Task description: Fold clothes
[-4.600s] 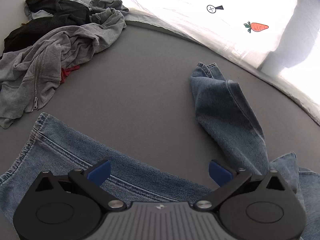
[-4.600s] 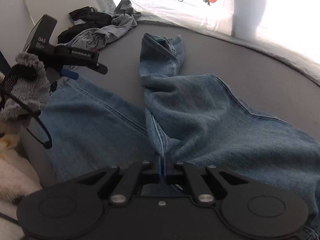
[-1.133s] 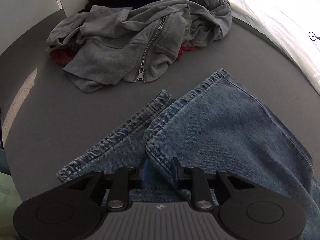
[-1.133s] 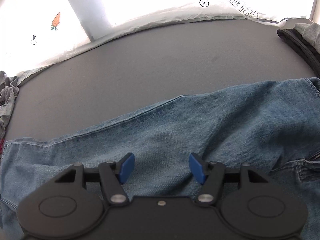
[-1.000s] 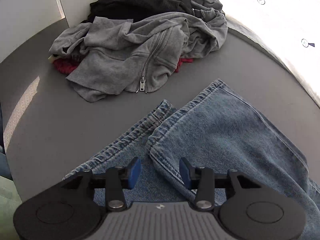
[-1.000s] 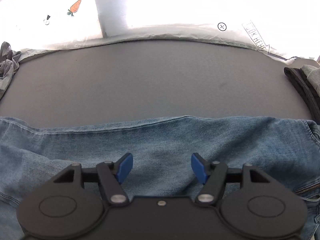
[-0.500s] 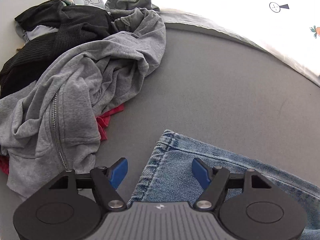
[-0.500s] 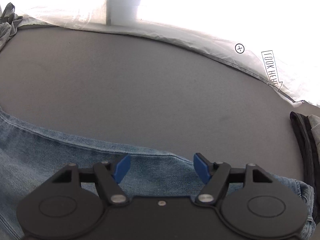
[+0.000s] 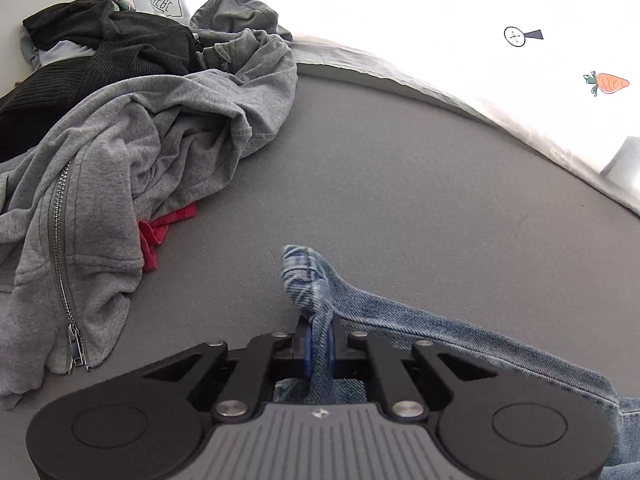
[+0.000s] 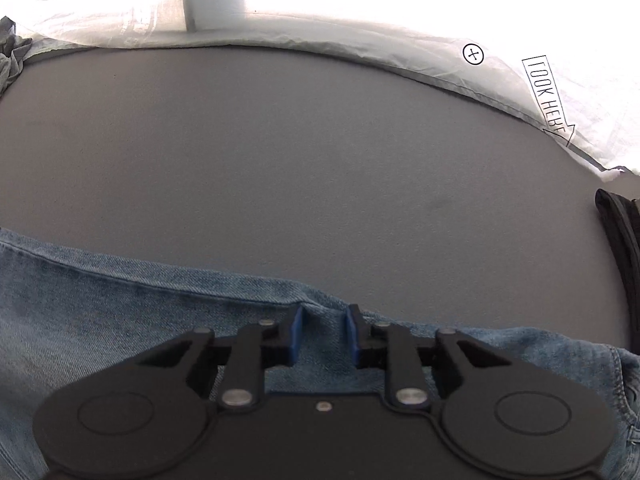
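A pair of blue jeans (image 9: 420,328) lies on the grey table top (image 9: 400,184). My left gripper (image 9: 318,328) is shut on the leg hem (image 9: 306,276), which sticks up bunched in front of the fingers. In the right wrist view the jeans (image 10: 120,308) spread flat across the lower part, their far edge running left to right. My right gripper (image 10: 322,320) sits at that edge, its blue pads drawn close with a narrow strip of denim between them.
A pile of clothes lies at the table's left: a grey zip hoodie (image 9: 120,160), a black garment (image 9: 100,56), a red piece (image 9: 160,228). A dark item (image 10: 620,232) is at the right edge. A white sheet (image 10: 400,20) with printed marks borders the far side.
Both grippers have closed from wide open. The left now pinches the leg hem, which is lifted and bunched. The right has narrowed onto the jeans' far edge.
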`<act>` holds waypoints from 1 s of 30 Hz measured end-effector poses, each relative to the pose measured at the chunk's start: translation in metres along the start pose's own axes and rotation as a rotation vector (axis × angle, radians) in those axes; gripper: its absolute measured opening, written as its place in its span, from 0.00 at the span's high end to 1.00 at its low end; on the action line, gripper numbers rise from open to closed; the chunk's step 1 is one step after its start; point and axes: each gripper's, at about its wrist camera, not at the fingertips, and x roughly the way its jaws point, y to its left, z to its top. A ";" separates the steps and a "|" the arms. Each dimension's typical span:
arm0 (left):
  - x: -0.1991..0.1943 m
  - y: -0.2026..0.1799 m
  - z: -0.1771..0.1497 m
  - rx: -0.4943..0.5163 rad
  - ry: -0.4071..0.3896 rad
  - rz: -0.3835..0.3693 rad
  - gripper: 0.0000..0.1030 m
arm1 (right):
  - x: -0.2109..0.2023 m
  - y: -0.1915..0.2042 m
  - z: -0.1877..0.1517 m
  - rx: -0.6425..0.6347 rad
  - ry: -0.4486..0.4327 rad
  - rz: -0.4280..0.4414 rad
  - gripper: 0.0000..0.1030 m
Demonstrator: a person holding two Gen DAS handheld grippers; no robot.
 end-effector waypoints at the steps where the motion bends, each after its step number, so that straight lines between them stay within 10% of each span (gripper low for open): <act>1: -0.003 -0.005 0.000 0.009 -0.014 0.029 0.91 | -0.002 -0.004 0.001 0.043 -0.009 0.003 0.91; 10: -0.048 -0.017 0.083 -0.084 -0.219 -0.026 0.91 | -0.062 -0.041 0.055 0.244 -0.352 0.004 1.00; 16: -0.024 -0.063 0.151 -0.022 -0.284 -0.062 0.91 | -0.034 -0.017 0.106 0.138 -0.342 -0.011 0.99; 21: -0.006 -0.083 0.156 0.066 -0.260 -0.024 0.91 | -0.008 0.025 0.083 -0.040 -0.216 0.049 0.58; 30: 0.011 -0.084 0.144 0.133 -0.216 0.020 0.90 | 0.016 0.031 0.021 -0.180 -0.113 -0.071 0.30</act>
